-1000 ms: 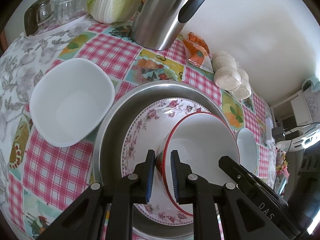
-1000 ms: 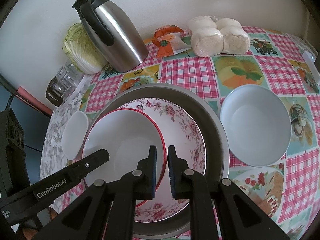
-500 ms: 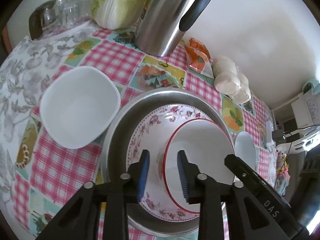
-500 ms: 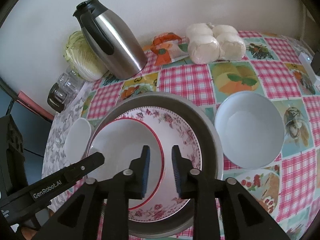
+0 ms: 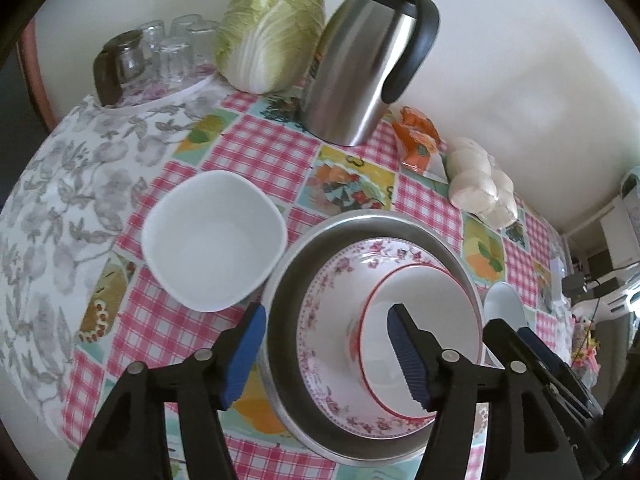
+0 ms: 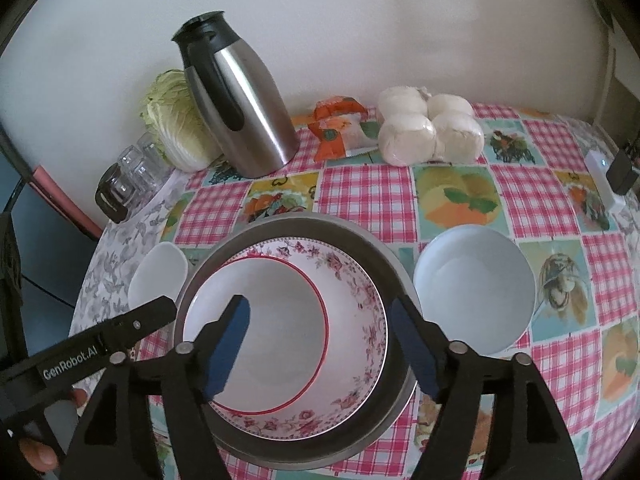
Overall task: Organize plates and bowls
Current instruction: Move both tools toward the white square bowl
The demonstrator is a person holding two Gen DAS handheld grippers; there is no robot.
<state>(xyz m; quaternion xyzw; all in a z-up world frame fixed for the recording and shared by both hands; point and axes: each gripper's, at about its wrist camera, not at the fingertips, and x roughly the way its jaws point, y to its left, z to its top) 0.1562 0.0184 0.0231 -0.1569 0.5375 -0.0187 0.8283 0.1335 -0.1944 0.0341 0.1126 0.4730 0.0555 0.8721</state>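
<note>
Plain off-white wall (image 6: 360, 20) behind, even soft daylight, faint shadows. Desk (image 6: 368, 188) pushed against it, covered in pink-check oilcloth with fruit panels; grey floral cloth (image 5: 60, 200) over left end. Red-brown chair edge (image 5: 34, 68) at far left. White furniture (image 5: 616, 232) and cables, blurred, far right

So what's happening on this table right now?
A person with a gripper in each hand is stacking dishes. The red-rimmed bowl sits in the floral bowl, nested in the metal basin. The left gripper and right gripper are opening above them, holding nothing. The square white bowl and round white bowl wait alongside.
</note>
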